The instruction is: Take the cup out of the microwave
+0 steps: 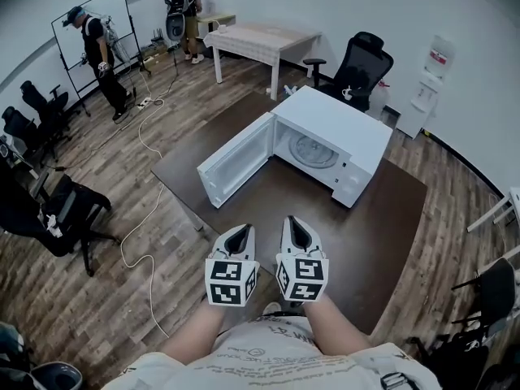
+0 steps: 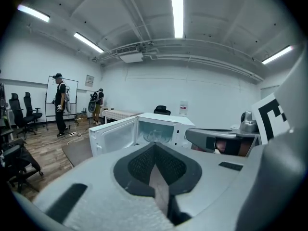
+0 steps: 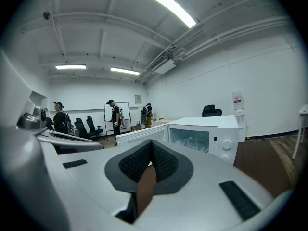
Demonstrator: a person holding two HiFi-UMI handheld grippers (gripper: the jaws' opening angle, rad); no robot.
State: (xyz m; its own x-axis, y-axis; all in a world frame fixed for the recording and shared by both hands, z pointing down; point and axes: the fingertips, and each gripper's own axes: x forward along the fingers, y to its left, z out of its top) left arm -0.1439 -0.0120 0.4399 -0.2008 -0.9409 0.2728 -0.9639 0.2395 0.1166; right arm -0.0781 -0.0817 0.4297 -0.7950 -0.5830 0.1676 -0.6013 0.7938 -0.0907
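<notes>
A white microwave (image 1: 340,130) stands on a dark brown table (image 1: 325,226), its door (image 1: 236,159) swung wide open to the left. Inside, a round glass turntable (image 1: 313,149) shows. A clear glassy shape (image 2: 156,136) rests in the cavity in the left gripper view and shows again as a clear shape (image 3: 192,141) in the right gripper view; its outline is too faint to tell it as a cup. My left gripper (image 1: 238,236) and right gripper (image 1: 298,227) hang side by side over the table's near edge, well short of the microwave. Both are shut and hold nothing.
A black office chair (image 1: 357,63) and a white table (image 1: 260,43) stand beyond the microwave. Two people (image 1: 97,47) work by a whiteboard at the far left. A white cable (image 1: 146,136) trails over the wood floor, with dark chairs (image 1: 65,210) at the left.
</notes>
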